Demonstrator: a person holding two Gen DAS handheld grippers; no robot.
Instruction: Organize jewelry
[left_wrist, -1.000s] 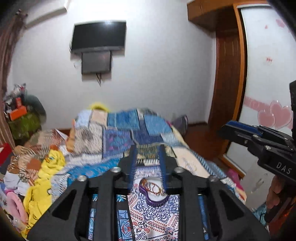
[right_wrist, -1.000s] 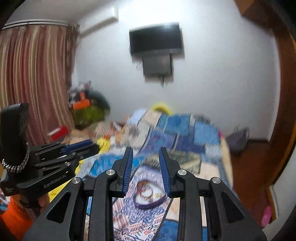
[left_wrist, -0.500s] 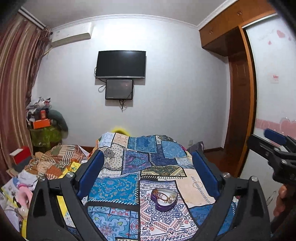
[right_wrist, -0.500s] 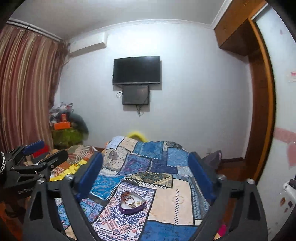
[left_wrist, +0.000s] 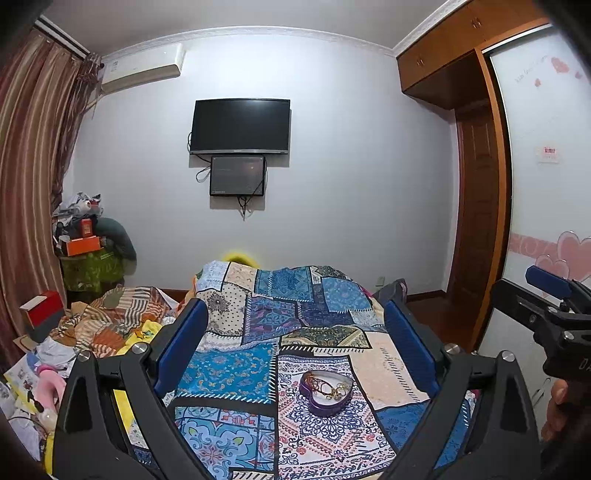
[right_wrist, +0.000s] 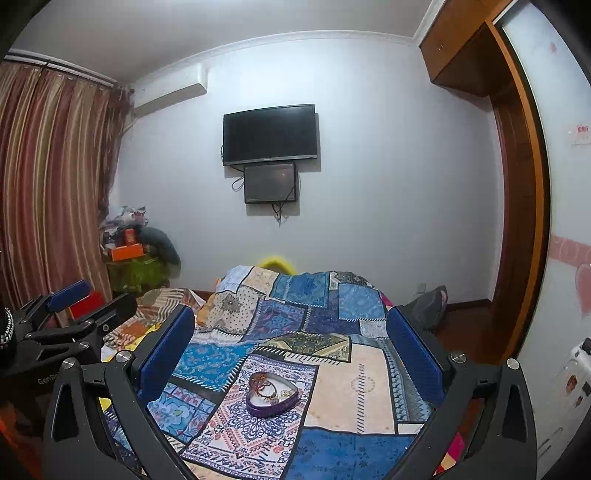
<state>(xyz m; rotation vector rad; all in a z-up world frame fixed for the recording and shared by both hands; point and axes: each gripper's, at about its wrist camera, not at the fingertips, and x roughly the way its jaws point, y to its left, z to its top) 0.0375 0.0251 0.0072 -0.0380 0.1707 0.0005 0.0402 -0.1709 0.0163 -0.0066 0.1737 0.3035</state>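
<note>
Jewelry tin (left_wrist: 326, 393) on bedspread (left_wrist: 236, 369), between spread left fingers (left_wrist: 181, 343).

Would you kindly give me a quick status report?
Both grippers, left and right, open, empty. Purple heart box open on quilt, jewelry inside. Nothing in the way.

Purple heart-shaped jewelry box (left_wrist: 325, 394) holding gold and reddish bangles (left_wrist: 325, 386), set on a patchwork bedspread (left_wrist: 236, 369) of blue, cream and pink paisley and floral blocks. Brown-and-red striped curtains (right_wrist: 51, 184) against pale lavender wall (left_wrist: 351, 184). Black television (left_wrist: 240, 125). Blue pads (right_wrist: 168, 354) on black gripper fingers. Pink hearts on white wardrobe door (left_wrist: 535, 206).
</note>
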